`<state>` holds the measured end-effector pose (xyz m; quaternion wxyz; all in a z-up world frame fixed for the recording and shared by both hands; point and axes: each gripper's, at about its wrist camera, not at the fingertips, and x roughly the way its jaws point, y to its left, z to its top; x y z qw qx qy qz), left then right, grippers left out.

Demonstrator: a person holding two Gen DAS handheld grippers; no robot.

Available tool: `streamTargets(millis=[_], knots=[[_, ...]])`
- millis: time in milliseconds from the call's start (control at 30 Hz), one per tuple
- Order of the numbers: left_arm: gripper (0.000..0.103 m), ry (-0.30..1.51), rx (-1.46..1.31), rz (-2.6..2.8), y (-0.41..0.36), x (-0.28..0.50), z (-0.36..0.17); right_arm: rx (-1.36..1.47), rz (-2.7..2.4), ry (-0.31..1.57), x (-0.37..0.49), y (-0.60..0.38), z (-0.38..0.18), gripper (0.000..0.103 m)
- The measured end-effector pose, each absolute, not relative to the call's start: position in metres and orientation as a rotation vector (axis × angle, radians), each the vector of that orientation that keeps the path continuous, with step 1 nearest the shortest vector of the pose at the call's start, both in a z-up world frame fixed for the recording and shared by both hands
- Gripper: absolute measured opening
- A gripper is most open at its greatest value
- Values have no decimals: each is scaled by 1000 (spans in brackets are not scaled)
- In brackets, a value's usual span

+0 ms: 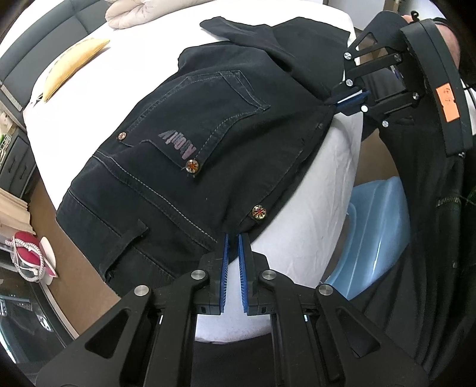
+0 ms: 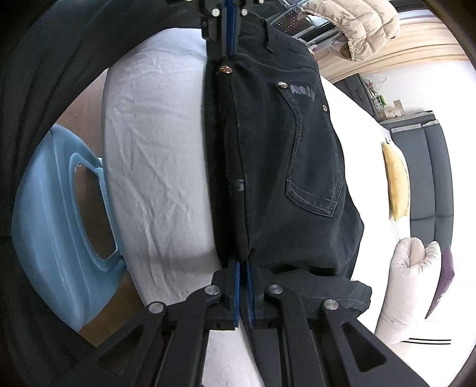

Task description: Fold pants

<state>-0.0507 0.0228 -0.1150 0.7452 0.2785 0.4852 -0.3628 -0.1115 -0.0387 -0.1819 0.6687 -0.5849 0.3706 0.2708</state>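
blue-padded fingers of the left gripper [image 1: 233,238] sit nearest the lens, drawn narrow and pinching the near end of the waistband of the black jeans [image 1: 190,143], just beside a patterned rivet button [image 1: 258,210]. at the far end of that same edge the right gripper [image 1: 346,99] is also closed down on the denim; its own wrist view shows the pads [image 2: 237,285] nearly together with cloth between them, and the left gripper [image 2: 230,35] straight ahead along the band.

the jeans lie on the white bed sheet [image 1: 306,214], already doubled leg over leg, back pocket [image 1: 208,119] facing up, the legs running away from both tools toward the far side of the bed. a blue plastic basket [image 2: 59,208] stands on the floor beside the mattress; a yellow cushion [image 1: 71,64] and a beige quilted jacket [image 1: 134,12] rest farther off.

what matters for the coming fold: the waistband is stretched tight between the two grippers as one line, and the garment's long axis runs across that line, away from it. judging from this, both hands are equally placed and should carry the band together over the legs.
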Motion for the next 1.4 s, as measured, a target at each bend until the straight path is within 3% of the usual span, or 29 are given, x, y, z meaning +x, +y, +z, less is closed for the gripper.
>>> streamTargets(millis=[267, 500, 633, 733, 833, 900, 933, 1133, 1200, 1400], knots=[[6, 1052, 592, -778, 29, -59, -98, -1335, 548, 822, -112, -34, -198, 9], [6, 978, 350, -747, 16, -28, -52, -1279, 500, 841, -107, -31, -198, 9], [6, 1011, 172, -767, -22, 7, -74, -1224, 482, 846, -105, -33, -194, 9], [6, 1164, 113, -724, -52, 33, -125, -1161, 463, 829, -103, -37, -190, 11], [6, 1162, 68, -696, -57, 38, -143, -1064, 425, 815, -102, -49, -177, 39], [6, 1192, 20, -693, -55, 43, -143, -941, 441, 834, -99, -64, -159, 83], [6, 1196, 12, -695, -55, 45, -144, -813, 480, 841, -96, -79, -142, 86], [6, 1230, -86, -695, -49, 51, -155, -83, 364, 845, -3, -209, -73, 84], [6, 1231, -93, -689, -48, 51, -156, 174, 306, 813, 35, -261, -66, 78], [6, 1227, -107, -661, -47, 45, -160, 835, 127, 870, 148, -382, -126, 58]])
